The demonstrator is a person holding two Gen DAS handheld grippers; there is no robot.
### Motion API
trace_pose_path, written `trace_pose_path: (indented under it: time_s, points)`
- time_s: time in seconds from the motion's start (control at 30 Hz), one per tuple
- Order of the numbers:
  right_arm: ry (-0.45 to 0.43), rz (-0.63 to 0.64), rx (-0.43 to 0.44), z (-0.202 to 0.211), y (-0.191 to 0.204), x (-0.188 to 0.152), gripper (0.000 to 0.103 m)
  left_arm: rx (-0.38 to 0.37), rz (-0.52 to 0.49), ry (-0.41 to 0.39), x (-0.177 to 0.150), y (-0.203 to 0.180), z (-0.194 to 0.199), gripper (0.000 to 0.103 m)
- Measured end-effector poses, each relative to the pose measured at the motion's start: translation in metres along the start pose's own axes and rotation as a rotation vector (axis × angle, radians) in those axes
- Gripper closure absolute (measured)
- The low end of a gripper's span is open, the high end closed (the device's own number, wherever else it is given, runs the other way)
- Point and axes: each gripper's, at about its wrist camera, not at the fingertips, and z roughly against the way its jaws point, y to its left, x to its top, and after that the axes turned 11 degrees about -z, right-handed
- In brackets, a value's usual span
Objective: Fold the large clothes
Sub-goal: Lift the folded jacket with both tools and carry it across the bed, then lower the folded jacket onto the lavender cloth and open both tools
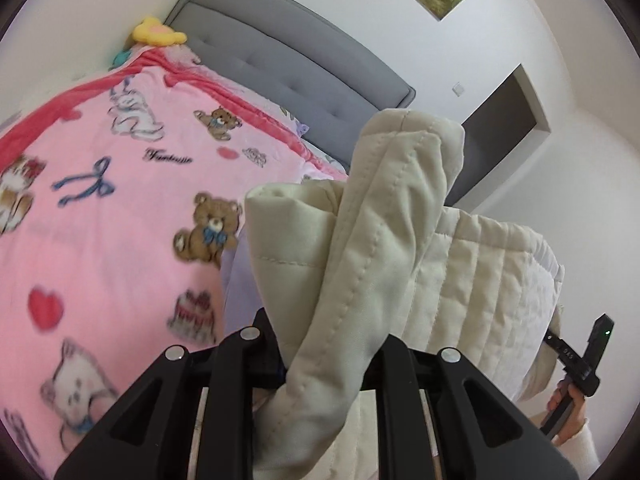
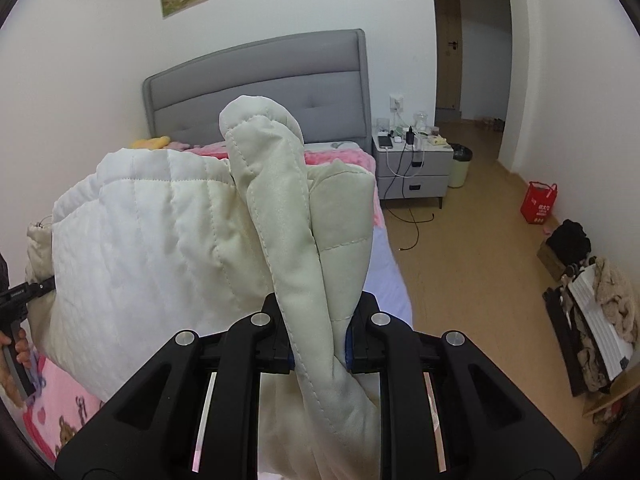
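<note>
Two hand-held grippers (image 1: pixel 326 354) (image 2: pixel 320 338) gripping quilted garment (image 2: pixel 168 232)

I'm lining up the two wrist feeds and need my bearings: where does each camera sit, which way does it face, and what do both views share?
Left wrist: rides the left gripper, looking along its fingers at the clamped cream quilted garment, pink blanket and grey headboard; the right hand shows at the right edge.
Right wrist: rides the right gripper, facing the garment, headboard and nightstand; the left hand shows at the left edge.
Shared: garment, headboard, blanket.
</note>
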Motion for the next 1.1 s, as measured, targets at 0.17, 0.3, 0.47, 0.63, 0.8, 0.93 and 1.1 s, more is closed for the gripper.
trace_pose_path:
  time_s: [0.17,0.3,0.47,0.63,0.8,0.93,1.1]
  points:
    - [0.077,-0.031,-0.039,-0.089,-0.017,0.033,0.086,0.054,-0.023,0.076,0.037,0.0,-0.076,0.085]
    - [0.129,-0.028,-0.132,-0.151,-0.031,0.039,0.085,0.097,-0.027,0.191,0.035,0.009,-0.14,0.084]
    - [0.354,-0.038,-0.257,-0.251,-0.054,0.014,0.078,0.204,-0.007,0.34,0.012,0.039,-0.207,0.078]
    - [0.422,0.068,-0.336,-0.311,-0.049,-0.018,0.074,0.282,-0.111,0.379,-0.011,0.041,-0.242,0.069]
    - [0.423,0.087,-0.379,-0.326,-0.038,-0.033,0.072,0.322,-0.135,0.406,-0.013,0.041,-0.259,0.058]
    - [0.347,0.175,-0.425,-0.304,-0.023,-0.026,0.039,0.356,-0.27,0.407,-0.003,0.031,-0.248,0.038]
    - [0.085,0.184,-0.228,-0.229,-0.019,0.005,0.017,0.362,-0.383,0.195,0.022,0.033,-0.183,0.024]
